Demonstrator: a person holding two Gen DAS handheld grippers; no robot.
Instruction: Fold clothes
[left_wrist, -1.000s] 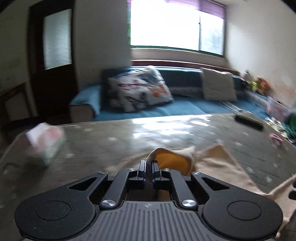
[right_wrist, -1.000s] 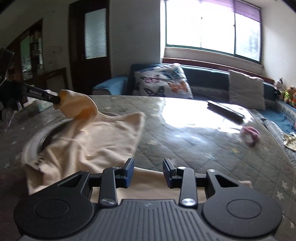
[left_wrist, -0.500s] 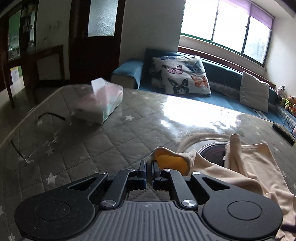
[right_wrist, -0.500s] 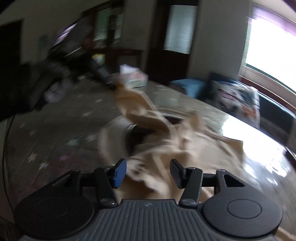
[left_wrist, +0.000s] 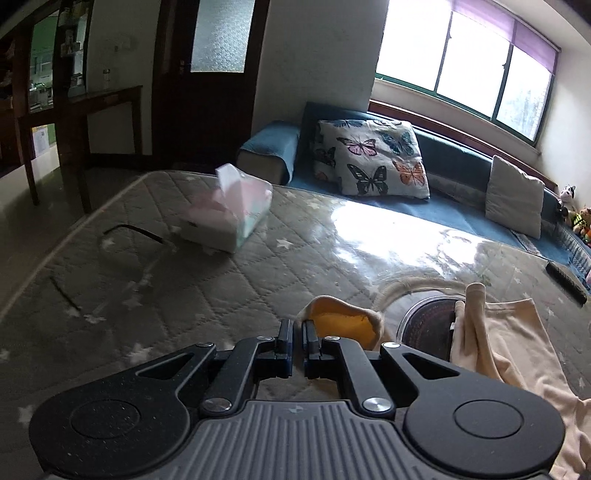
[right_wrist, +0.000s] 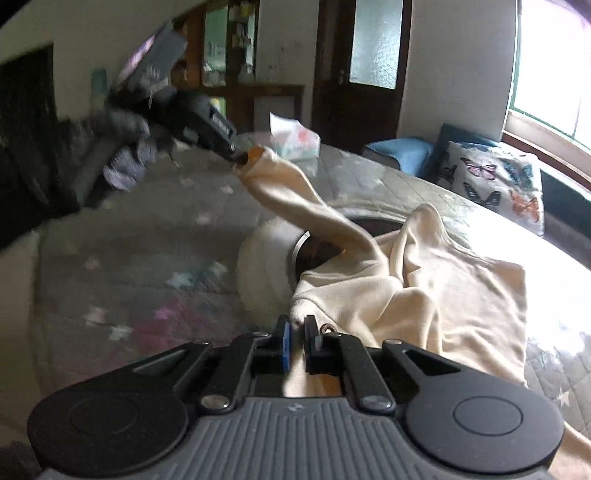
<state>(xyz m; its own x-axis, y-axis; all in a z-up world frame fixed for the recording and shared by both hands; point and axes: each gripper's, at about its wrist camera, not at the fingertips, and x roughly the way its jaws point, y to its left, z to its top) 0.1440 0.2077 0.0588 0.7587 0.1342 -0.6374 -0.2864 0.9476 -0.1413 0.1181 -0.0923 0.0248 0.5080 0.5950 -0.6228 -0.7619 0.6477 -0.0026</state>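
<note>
A cream garment (right_wrist: 424, 291) lies crumpled on the quilted table (right_wrist: 147, 258), partly over a round dark opening (right_wrist: 314, 251). My left gripper (left_wrist: 297, 328) is shut on the garment's sleeve cuff (left_wrist: 340, 321), whose orange inside shows. In the right wrist view the left gripper (right_wrist: 240, 157) holds that sleeve (right_wrist: 295, 195) stretched up and to the left. My right gripper (right_wrist: 297, 326) is shut on the garment's near left edge (right_wrist: 303, 299). The rest of the garment (left_wrist: 509, 354) shows at the right of the left wrist view.
A tissue box (left_wrist: 229, 218) stands on the table's far left, also in the right wrist view (right_wrist: 295, 140). A blue sofa (left_wrist: 461, 173) with a butterfly pillow (left_wrist: 373, 158) runs behind. A dark remote (left_wrist: 565, 280) lies at the far right.
My right gripper has closed on the garment's edge after swinging left. My left gripper has pulled the sleeve cuff farther left and away from the body of the garment.
</note>
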